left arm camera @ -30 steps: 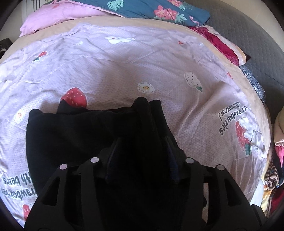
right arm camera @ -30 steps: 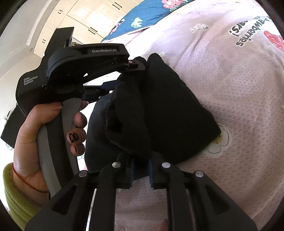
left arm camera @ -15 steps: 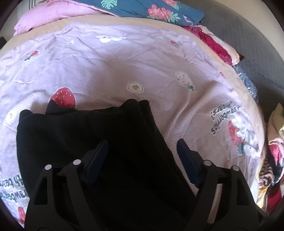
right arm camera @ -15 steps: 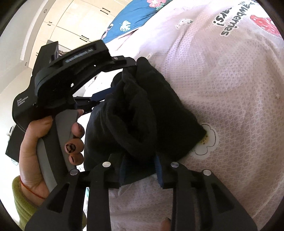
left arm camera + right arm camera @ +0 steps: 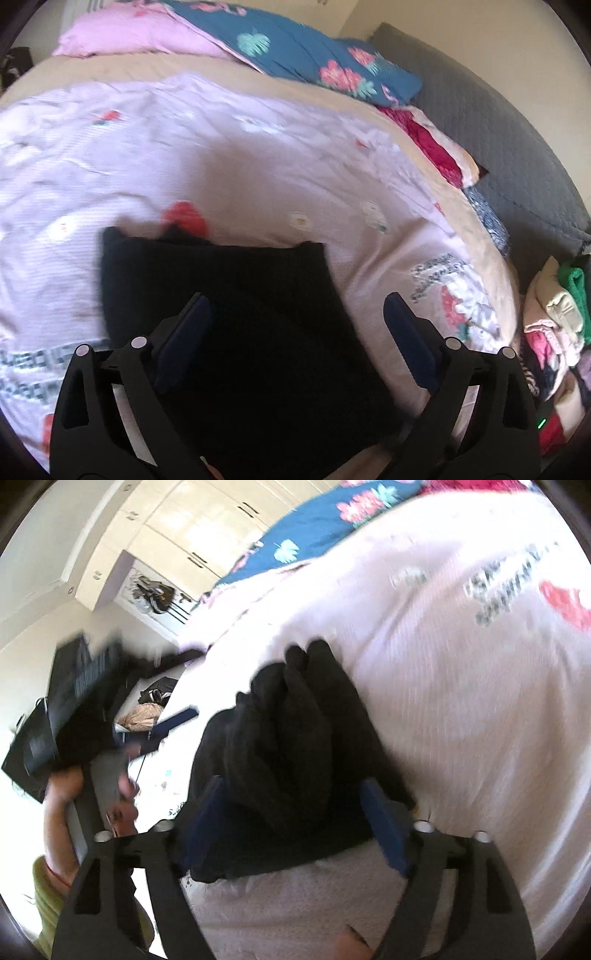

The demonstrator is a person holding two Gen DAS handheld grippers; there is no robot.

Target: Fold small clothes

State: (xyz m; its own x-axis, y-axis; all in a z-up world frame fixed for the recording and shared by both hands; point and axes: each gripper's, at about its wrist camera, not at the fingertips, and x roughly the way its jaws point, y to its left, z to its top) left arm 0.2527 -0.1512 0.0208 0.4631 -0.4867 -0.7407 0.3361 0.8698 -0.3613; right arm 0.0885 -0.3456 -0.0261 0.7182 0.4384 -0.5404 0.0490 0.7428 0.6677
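Left gripper [image 5: 297,308] jaws opening, blue pads clear of the black garment [image 5: 236,325] lying folded, soft and matte, on the pink strawberry-print bedspread [image 5: 229,158]. Right gripper [image 5: 291,794] jaws also opening, straddling the garment's bunched, ridged edge without pressing. Right view alone showed the hand [image 5: 62,805], motion-blurred; print text unreadable.

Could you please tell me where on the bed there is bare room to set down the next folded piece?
The sheet is bare beyond the black garment, up to the pillows, and left of it. The clothes pile crowds the right edge.
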